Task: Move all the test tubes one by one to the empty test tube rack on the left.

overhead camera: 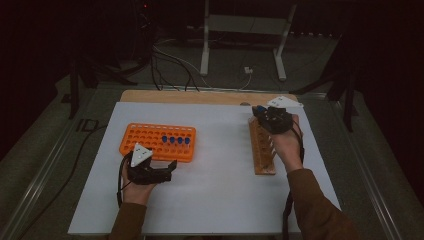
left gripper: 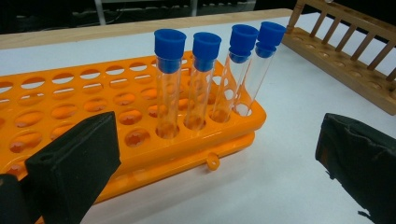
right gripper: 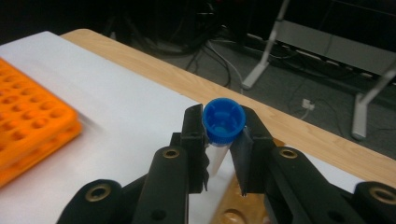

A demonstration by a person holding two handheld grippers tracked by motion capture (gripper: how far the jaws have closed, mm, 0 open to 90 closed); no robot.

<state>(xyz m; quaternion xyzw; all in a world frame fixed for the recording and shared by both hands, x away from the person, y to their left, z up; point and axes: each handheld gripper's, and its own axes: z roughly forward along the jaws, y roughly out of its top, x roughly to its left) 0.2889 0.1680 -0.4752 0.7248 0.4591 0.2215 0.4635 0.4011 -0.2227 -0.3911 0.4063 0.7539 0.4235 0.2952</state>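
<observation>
Four clear test tubes (left gripper: 204, 84) with blue caps stand in the orange plastic rack (overhead camera: 157, 142) at the left, in a row along its near-right holes; most of its holes are bare. Just below it the left gripper (overhead camera: 170, 170) hovers low over the white surface (overhead camera: 210, 170), its padded black fingers (left gripper: 74, 163) spread wide with nothing between them. Moving right, the slatted wooden rack (overhead camera: 261, 147) lies lengthwise, and above its far end the right gripper (right gripper: 224, 144) has clamped tight on a fifth test tube (right gripper: 224, 120), ribbed blue cap up, glassy body hanging clear of the wood. So the transfer looks well under way, by my read: four placed, one in the air.
</observation>
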